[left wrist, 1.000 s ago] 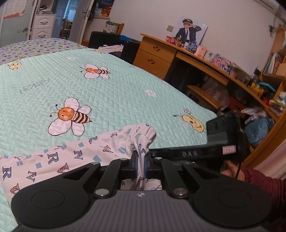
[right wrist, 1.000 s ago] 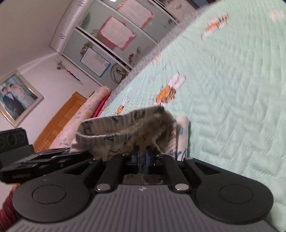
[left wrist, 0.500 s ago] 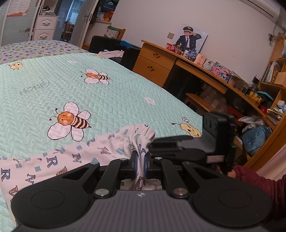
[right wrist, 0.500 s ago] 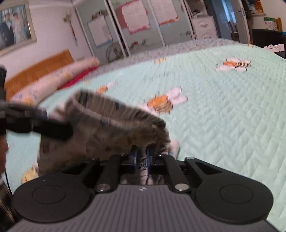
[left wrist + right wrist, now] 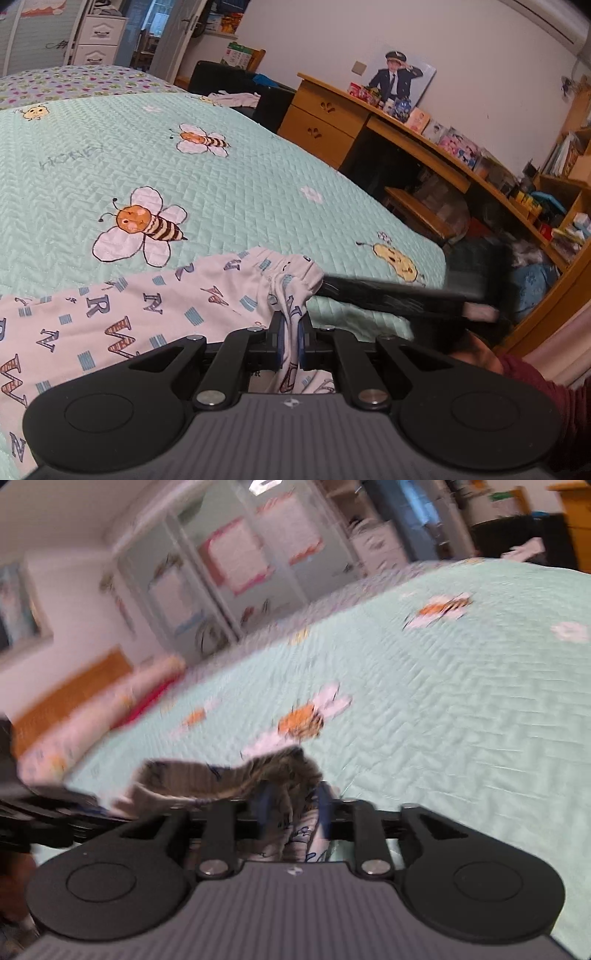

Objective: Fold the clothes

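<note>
The garment (image 5: pixel 122 317) is spread on the bedspread (image 5: pixel 240 192), near its front edge. A bunched end is raised between the 2 grippers. The desk (image 5: pixel 369 125) is set to the right of the bed, the wardrobe (image 5: pixel 236 572) behind it.

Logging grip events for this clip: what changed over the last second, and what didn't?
The right gripper has just been opening its jaws; the letter-print garment is between them, pads apparently off it. Its view swung sharply and is blurred. The left gripper stayed shut on the garment's gathered edge, which remains lying on the bee quilt.
</note>
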Action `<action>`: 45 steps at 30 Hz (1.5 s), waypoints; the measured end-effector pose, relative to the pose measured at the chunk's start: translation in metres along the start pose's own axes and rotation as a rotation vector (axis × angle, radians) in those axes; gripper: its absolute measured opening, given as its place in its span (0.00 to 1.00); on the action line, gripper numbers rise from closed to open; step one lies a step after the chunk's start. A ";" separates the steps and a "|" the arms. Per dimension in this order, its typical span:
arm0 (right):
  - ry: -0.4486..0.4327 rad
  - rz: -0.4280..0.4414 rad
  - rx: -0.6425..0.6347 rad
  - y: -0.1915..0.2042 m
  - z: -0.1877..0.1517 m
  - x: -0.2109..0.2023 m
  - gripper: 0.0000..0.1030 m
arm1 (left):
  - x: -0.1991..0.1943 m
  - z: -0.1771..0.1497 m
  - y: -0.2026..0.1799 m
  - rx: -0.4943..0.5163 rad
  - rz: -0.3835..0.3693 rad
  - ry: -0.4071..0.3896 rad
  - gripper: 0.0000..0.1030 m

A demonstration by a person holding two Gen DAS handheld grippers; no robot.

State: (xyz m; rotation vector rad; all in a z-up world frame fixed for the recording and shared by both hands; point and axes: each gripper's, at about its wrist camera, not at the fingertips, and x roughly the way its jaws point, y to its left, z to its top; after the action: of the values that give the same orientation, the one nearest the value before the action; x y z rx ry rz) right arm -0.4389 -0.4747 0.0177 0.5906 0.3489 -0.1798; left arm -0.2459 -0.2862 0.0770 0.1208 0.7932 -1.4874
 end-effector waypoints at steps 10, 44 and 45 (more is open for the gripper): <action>0.110 -0.019 -0.879 0.073 -0.069 -0.032 0.30 | 0.000 0.001 -0.002 0.017 -0.006 0.019 0.05; 0.109 0.037 0.123 0.005 -0.022 0.001 0.24 | -0.025 -0.080 -0.044 -0.003 0.124 -0.032 0.49; 0.107 0.032 0.141 0.001 -0.026 0.001 0.24 | -0.034 -0.086 -0.040 -0.029 0.141 -0.045 0.49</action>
State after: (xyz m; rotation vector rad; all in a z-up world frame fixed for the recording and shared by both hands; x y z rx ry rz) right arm -0.4444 -0.4595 -0.0025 0.7466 0.4324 -0.1427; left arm -0.3125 -0.2171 0.0463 0.1186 0.7540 -1.3404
